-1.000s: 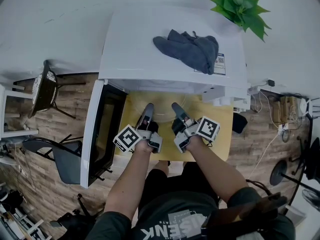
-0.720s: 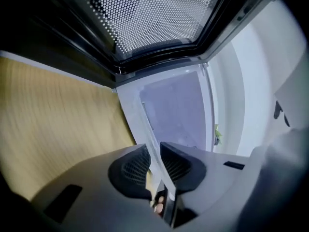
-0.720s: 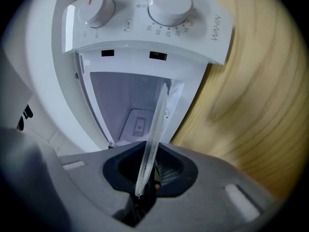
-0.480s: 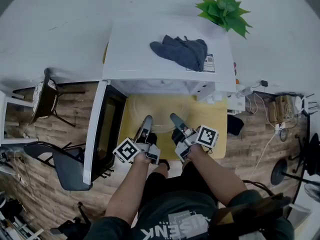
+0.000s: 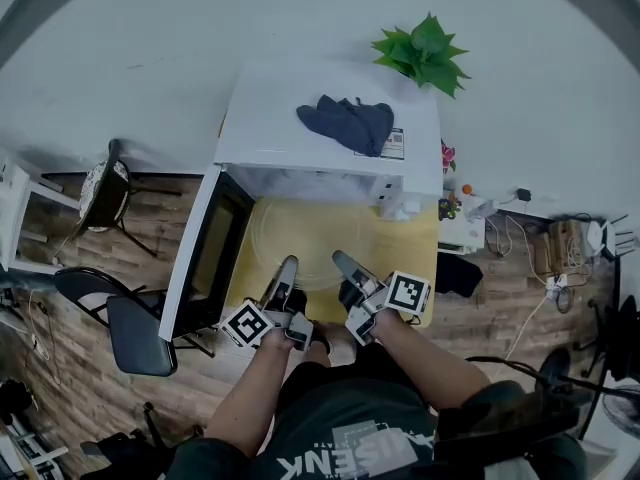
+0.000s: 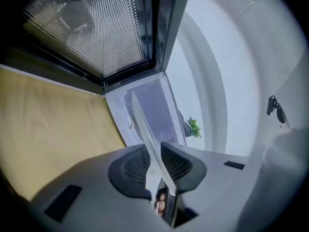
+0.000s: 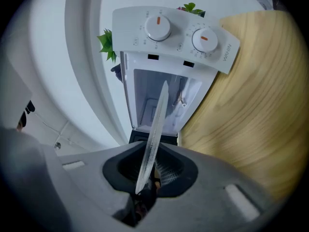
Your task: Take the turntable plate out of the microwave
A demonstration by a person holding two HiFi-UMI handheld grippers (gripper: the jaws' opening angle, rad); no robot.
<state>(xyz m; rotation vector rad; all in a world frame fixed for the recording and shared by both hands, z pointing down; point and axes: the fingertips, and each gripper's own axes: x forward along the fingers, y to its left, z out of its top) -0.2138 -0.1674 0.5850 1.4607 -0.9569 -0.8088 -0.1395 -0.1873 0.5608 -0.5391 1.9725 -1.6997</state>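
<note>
The clear glass turntable plate (image 5: 305, 240) hangs level over the yellow table (image 5: 405, 253), in front of the white microwave (image 5: 320, 103). My left gripper (image 5: 287, 266) is shut on its near left rim and my right gripper (image 5: 340, 260) on its near right rim. The left gripper view shows the plate (image 6: 147, 129) edge-on, pinched between the dark pads (image 6: 181, 166) of the left gripper (image 6: 153, 166). In the right gripper view the plate (image 7: 154, 124) stands edge-on in the right gripper (image 7: 149, 170), with the microwave's empty cavity (image 7: 164, 100) beyond it.
The microwave door (image 5: 205, 258) stands open to the left, close to my left gripper. A dark cloth (image 5: 345, 123) lies on the microwave top, with a green plant (image 5: 420, 48) behind it. Two chairs (image 5: 125, 328) stand at the left; cables and small items (image 5: 465, 223) lie at the right.
Both grippers have drawn back from the microwave toward the person and risen, carrying the plate out over the table. The grips look unchanged.
</note>
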